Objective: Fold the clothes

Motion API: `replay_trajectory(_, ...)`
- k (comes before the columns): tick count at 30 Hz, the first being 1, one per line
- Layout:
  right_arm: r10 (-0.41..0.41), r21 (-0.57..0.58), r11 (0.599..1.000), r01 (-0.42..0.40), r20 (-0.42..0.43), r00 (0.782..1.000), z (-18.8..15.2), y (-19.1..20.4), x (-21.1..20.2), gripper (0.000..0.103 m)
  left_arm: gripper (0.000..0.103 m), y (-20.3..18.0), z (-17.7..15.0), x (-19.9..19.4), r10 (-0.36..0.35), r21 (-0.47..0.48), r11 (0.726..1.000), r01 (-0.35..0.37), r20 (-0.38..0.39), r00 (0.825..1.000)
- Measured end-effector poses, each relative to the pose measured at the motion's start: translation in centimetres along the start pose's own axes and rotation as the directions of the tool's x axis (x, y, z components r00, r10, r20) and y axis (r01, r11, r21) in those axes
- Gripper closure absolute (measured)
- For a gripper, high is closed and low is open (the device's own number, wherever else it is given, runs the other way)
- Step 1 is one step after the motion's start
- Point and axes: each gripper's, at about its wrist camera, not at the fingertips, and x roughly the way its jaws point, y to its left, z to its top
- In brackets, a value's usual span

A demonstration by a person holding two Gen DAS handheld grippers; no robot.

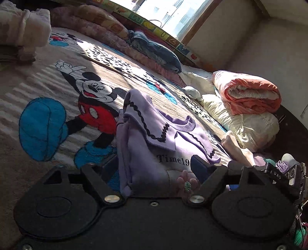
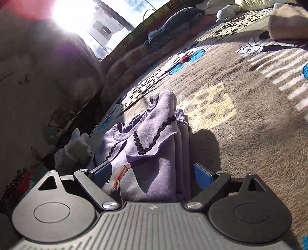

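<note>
A lilac sweatshirt (image 1: 154, 138) with black wavy trim and the printed word "Time19" is folded into a thick bundle. It stands upright on a beige Mickey Mouse blanket (image 1: 38, 92). My left gripper (image 1: 155, 167) is shut on the bundle's near end, and the cloth fills the wide gap between its blue pads. In the right wrist view the same sweatshirt (image 2: 159, 153) sits between the pads of my right gripper (image 2: 152, 173), which is also shut on it. The collar flops forward over the folded layers. The blanket (image 2: 240, 134) spreads away to the right.
A rolled orange quilt (image 1: 250, 96) lies on a cream duvet (image 1: 240, 123) at the right. Dark blue clothing (image 1: 157, 53) rests by the window (image 1: 163, 13). Pale folded clothes (image 1: 23, 28) sit at the far left. Black hardware marked DAS (image 1: 284, 175) shows at the right edge.
</note>
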Motion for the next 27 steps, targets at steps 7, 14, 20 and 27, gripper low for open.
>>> replay_trajectory(7, 0.022, 0.038, 0.999, -0.022, -0.015, 1.0, 0.2, -1.5, 3.0, 0.012, 0.02, 1.9, 0.4, 2.5, -0.06, -0.21, 0.977, 0.049, -0.049, 0.997)
replay_trajectory(14, 0.035, -0.01, 0.999, -0.035, -0.004, 0.999, 0.3, -1.0, 4.7, 0.01, 0.022, 0.9, 0.7, 4.7, -0.048, -0.199, 0.979, 0.037, -0.051, 0.998)
replay_trajectory(20, 0.07, 0.04, 0.997, -0.071, 0.032, 0.997, -0.5, -1.0, 4.8, 0.036, 0.034, 0.4, 0.4, 5.3, -0.06, -0.225, 0.973, 0.046, -0.057, 0.997)
replay_trajectory(27, 0.151, 0.112, 0.981, -0.159, 0.079, 0.985, -0.1, 0.0, 4.0, 0.048, 0.05, 1.2, 0.7, 4.0, -0.118, -0.305, 0.946, 0.108, -0.015, 0.993)
